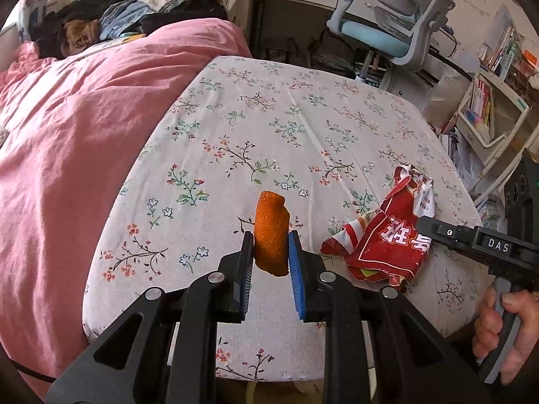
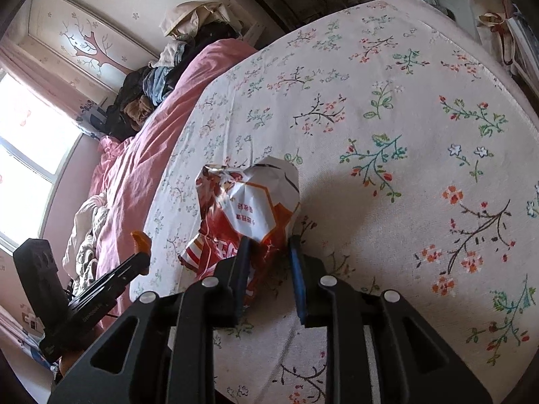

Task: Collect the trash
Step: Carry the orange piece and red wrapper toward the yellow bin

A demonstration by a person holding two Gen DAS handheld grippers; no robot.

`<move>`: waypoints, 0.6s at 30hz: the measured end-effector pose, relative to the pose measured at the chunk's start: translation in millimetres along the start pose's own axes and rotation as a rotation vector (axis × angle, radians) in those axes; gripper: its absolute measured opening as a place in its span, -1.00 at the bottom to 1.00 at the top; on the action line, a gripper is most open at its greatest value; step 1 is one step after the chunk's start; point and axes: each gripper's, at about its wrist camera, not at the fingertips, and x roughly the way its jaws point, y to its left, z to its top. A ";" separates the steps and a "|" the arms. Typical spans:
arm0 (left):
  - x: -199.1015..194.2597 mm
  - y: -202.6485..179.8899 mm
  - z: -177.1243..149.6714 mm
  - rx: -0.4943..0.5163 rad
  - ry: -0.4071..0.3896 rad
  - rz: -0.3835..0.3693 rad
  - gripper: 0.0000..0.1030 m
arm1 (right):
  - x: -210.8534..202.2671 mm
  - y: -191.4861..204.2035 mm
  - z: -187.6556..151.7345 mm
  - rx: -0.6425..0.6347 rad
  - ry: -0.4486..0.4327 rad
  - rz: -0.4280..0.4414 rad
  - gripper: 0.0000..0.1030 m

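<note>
My left gripper (image 1: 270, 245) is shut on an orange peel (image 1: 271, 235) and holds it upright above the floral bedsheet (image 1: 269, 128). A crumpled red and white snack wrapper (image 1: 384, 235) lies on the sheet to its right. My right gripper (image 2: 267, 252) is closed around that wrapper (image 2: 249, 202), its jaws gripping the wrapper's near edge. In the left wrist view the right gripper (image 1: 427, 227) reaches in from the right, touching the wrapper. In the right wrist view the left gripper (image 2: 139, 252) shows at the left with the peel (image 2: 140, 240).
A pink duvet (image 1: 67, 151) covers the bed's left side, with piled clothes (image 1: 111, 23) at its head. A blue-grey desk chair (image 1: 394, 23) and a bookshelf (image 1: 495, 101) stand beyond the bed's right edge. A window (image 2: 27, 141) is at the left.
</note>
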 end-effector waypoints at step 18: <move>-30.6 14.7 -13.1 -0.086 -0.045 -0.066 -0.61 | -58.4 33.3 -34.7 -0.103 -0.258 -0.073 -0.64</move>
